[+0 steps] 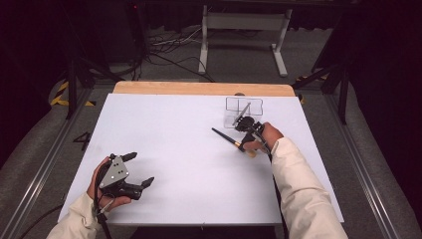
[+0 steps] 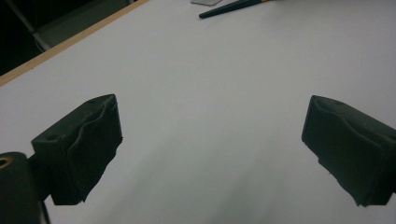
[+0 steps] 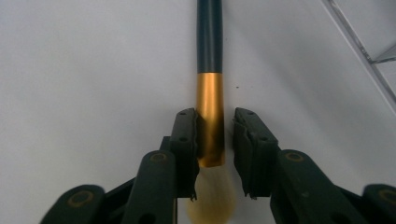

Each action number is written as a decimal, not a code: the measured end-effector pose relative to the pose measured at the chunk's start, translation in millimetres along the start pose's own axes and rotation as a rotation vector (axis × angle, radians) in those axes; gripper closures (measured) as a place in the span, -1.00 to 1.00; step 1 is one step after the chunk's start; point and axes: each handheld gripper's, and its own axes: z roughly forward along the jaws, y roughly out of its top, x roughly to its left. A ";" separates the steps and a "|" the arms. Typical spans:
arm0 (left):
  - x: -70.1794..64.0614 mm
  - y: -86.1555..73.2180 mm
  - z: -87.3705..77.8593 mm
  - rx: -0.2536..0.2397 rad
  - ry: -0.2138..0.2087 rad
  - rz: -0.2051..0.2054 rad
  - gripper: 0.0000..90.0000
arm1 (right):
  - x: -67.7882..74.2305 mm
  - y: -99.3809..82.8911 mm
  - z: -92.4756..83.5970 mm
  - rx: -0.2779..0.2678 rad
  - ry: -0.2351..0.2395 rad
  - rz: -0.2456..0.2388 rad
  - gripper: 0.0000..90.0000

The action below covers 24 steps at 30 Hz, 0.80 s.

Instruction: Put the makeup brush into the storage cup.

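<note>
A brush (image 1: 226, 137) with a dark handle, gold ferrule (image 3: 210, 107) and pale bristles (image 3: 212, 200) lies flat on the white table (image 1: 174, 149), right of centre. My right gripper (image 3: 215, 116) is low over it with a jaw on each side of the ferrule. The left jaw touches the ferrule and a narrow gap shows at the right jaw, so the gripper is open. My left gripper (image 1: 142, 168) rests near the table's front left, wide open with nothing between its jaws (image 2: 210, 140). The brush handle's tip (image 2: 233, 7) appears far ahead of it.
A clear, flat plastic container (image 1: 244, 110) with a thin grey stick in it sits just beyond the right gripper, and its edge (image 3: 359, 46) is close on the right. A wooden strip (image 1: 199, 88) runs along the table's far edge.
</note>
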 end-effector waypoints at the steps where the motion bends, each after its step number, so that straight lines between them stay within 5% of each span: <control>1: -0.2 0.0 0.8 0.002 -0.004 0.001 -0.87 | -0.9 0.6 0.1 0.005 0.000 -0.003 0.68; 7: -2.7 1.2 3.6 0.011 -0.014 0.020 -0.87 | 0.5 3.2 0.9 0.022 -0.019 -0.030 0.72; 12: -6.8 5.7 12.1 0.029 -0.023 0.063 -0.86 | 0.1 -3.3 -3.6 -0.024 0.038 0.006 0.73; 16: -9.7 16.3 25.4 0.037 -0.011 0.142 -0.86 | 3.8 -8.3 -15.2 -0.113 0.098 0.025 0.73; 24: -31.3 38.5 61.1 0.048 0.021 0.341 -0.80 | 31.2 -6.7 -32.2 -0.173 0.179 -0.025 0.73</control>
